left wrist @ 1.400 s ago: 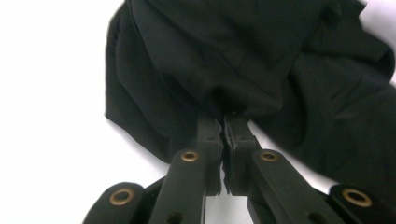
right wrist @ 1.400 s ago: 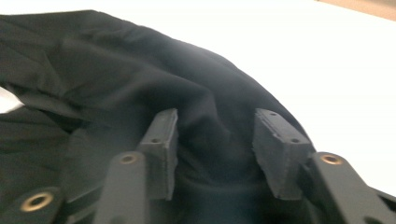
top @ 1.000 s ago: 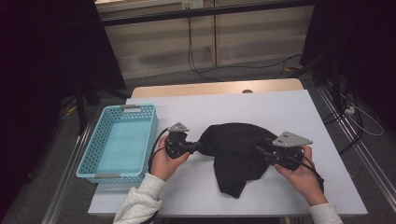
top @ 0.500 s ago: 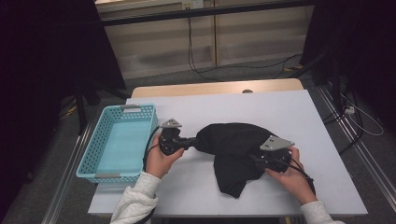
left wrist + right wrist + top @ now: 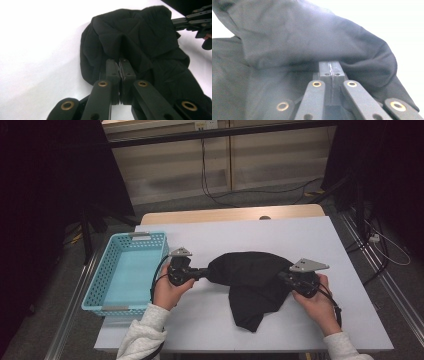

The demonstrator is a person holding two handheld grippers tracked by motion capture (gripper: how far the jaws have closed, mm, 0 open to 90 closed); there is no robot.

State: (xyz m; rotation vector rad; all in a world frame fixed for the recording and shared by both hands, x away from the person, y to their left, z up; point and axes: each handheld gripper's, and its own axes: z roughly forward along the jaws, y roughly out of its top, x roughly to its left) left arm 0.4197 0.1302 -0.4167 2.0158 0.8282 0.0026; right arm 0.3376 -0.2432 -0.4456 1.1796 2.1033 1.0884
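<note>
1. High view: the left gripper (image 5: 204,272) is clamped on the left edge of the black cloth (image 5: 250,282), and the right gripper (image 5: 283,276) bites its right edge, its jaws having just closed with the fabric between them. The cloth lies near the middle of the white table (image 5: 300,240). Its long axis runs left to right between the two grippers, and a narrower flap hangs toward the person's edge and ends in a blunt point. A light blue basket (image 5: 95,290) stands at the table's left edge, just beside the left hand (image 5: 169,292); its floor looks bare. Nothing stands between the cloth and the basket but that hand and its gripper. The right hand (image 5: 315,305) rests on the table to the right of the cloth.

2. Left gripper view: the left gripper (image 5: 119,61) has its jaws pressed together, pinching a raised fold of the black cloth (image 5: 140,37), which bunches up ahead of them and spreads to the right. The right gripper (image 5: 175,22) reaches into the cloth's far edge at the upper right.

3. Right gripper view: the right gripper (image 5: 330,65) has its jaws together under an overhanging fold of the black cloth (image 5: 299,37), with the cloth's edge caught at their tips.
</note>
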